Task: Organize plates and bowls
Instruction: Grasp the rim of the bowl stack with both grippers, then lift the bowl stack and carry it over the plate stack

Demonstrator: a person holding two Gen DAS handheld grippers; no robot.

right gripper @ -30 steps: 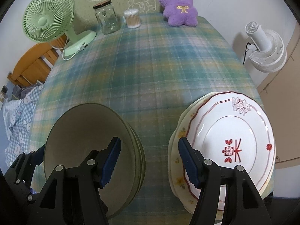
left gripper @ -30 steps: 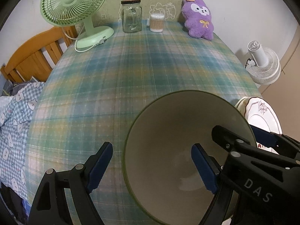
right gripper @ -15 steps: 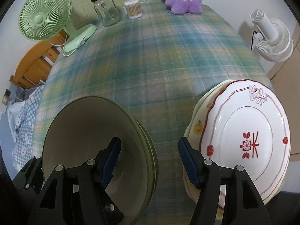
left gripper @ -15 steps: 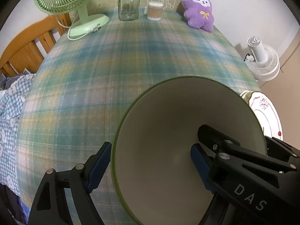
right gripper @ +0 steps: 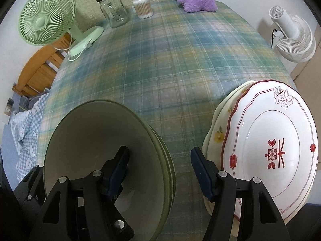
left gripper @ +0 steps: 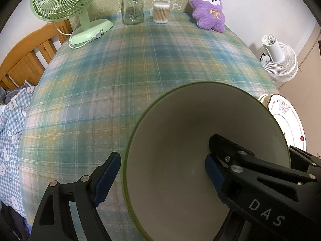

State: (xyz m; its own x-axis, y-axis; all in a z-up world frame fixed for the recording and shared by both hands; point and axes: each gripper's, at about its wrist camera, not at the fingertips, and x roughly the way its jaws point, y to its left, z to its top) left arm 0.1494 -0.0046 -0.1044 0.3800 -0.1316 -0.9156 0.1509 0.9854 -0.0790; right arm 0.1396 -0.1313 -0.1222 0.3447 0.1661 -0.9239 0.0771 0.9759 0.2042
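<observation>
A stack of nested green bowls (left gripper: 180, 160) (right gripper: 96, 150) stands near the table's front edge. My left gripper (left gripper: 160, 170) straddles the top bowl's left rim, one finger outside and one inside. Its jaws are opening and the pads do not press on the bowl. My right gripper (right gripper: 160, 164) straddles the bowls' right rim, its left finger inside the top bowl and its right finger in the gap before the plates. Its jaws are opening too, clear of the rim. A white plate with red patterns (right gripper: 270, 150) (left gripper: 286, 120) lies on a cream flowered plate (right gripper: 216, 136).
On the plaid tablecloth (left gripper: 140, 70), along the far edge, stand a green desk fan (left gripper: 66, 4), a glass jar (left gripper: 132, 8), a tub of cotton swabs (left gripper: 160, 13) and a purple plush toy (left gripper: 208, 10). A white floor fan (right gripper: 291, 34) stands off the right side, a wooden bed frame (left gripper: 26, 58) on the left.
The right gripper has turned slightly toward the bowls, so its left finger now sits deeper over the top bowl. Both pairs of jaws stand a touch wider. Bowls and plates have stayed put.
</observation>
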